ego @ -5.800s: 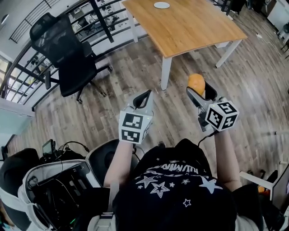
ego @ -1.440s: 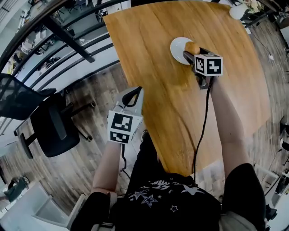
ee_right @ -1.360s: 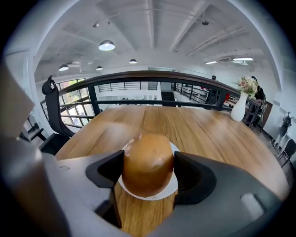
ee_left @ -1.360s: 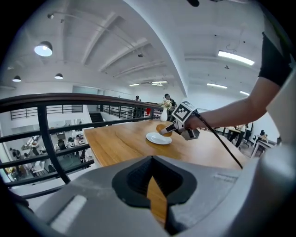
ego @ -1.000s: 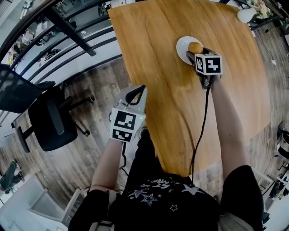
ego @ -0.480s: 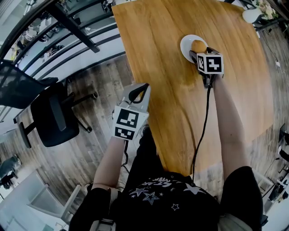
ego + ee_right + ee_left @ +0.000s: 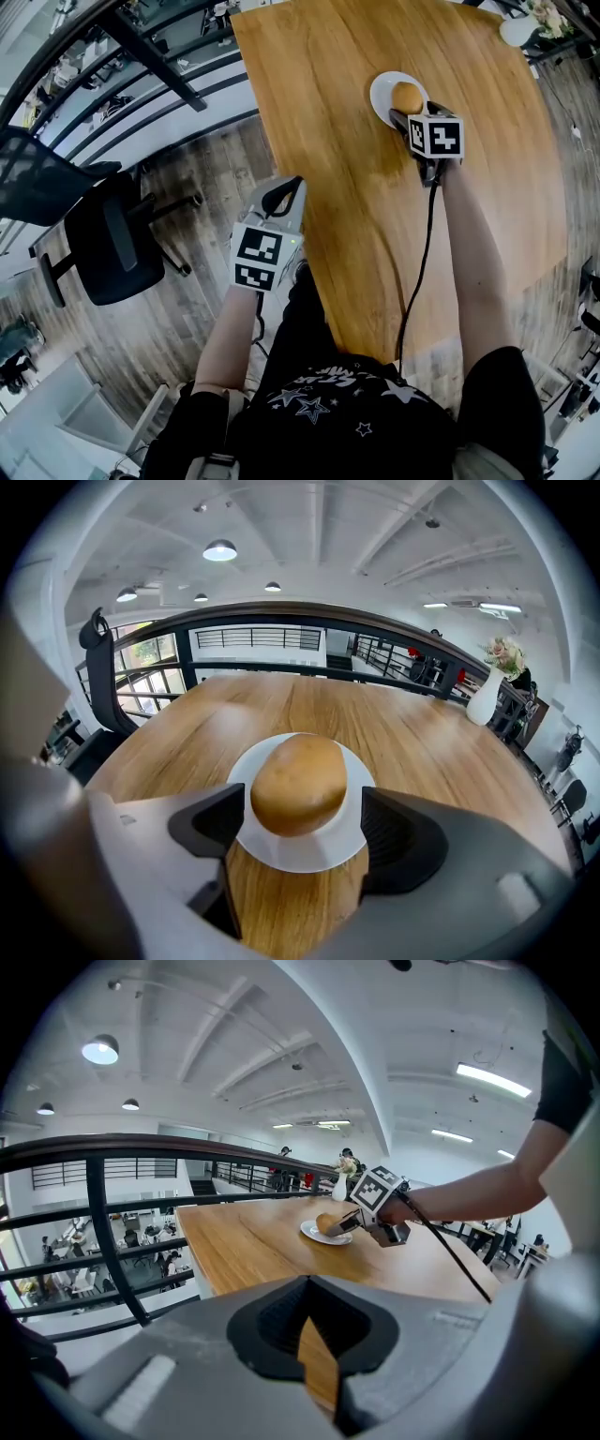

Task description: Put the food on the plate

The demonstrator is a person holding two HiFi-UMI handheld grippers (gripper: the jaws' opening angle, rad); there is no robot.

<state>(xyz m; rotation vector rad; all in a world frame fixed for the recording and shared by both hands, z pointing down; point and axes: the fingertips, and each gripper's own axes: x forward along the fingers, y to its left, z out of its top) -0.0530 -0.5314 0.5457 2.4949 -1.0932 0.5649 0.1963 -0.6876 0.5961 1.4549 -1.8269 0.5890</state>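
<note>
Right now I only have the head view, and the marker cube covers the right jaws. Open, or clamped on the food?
Observer: Open. The right gripper view shows the right gripper with its jaws apart, one on either side of the food.
Operator: Food down on the plate, or hanging above it?
Observer: Down, as far as I can tell. The left gripper view, side-on, shows it sitting on the white plate with no gap under it.
Operator: Room to back out?
Observer: Probably. The white plate shows between the food and the jaw at the right gripper view's right. The other jaw looks close to the food, maybe touching.
</note>
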